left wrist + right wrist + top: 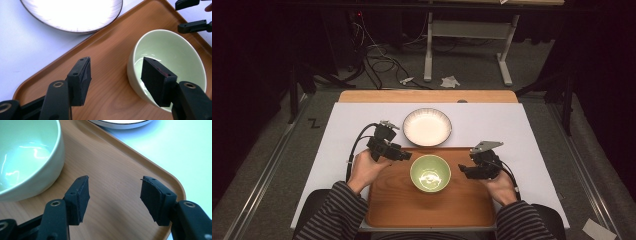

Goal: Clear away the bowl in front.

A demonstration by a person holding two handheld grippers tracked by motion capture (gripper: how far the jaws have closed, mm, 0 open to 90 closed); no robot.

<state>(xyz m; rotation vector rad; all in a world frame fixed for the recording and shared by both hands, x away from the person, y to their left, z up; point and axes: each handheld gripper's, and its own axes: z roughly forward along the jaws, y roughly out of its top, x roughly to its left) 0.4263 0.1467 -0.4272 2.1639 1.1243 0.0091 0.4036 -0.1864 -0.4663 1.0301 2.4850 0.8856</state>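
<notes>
From the high view, one green bowl (430,173) sits on the far half of one wooden tray (432,210), and one white plate (427,127) lies just beyond the tray on the white tabletop (512,125). The left gripper (401,154) and right gripper (464,172) flank the bowl, likely poised to take it from both sides.

In the left gripper view, the jaws stand apart and hold nothing; one hangs over the bare tray (107,75), the other over the bowl (170,50), as if to straddle its near wall. The plate (72,15) lies beyond, and the right gripper (191,16) shows at the top corner.

In the right gripper view, the jaws are likewise spread and empty above the tray (112,170), with the bowl (30,157) just beside one jaw.
</notes>
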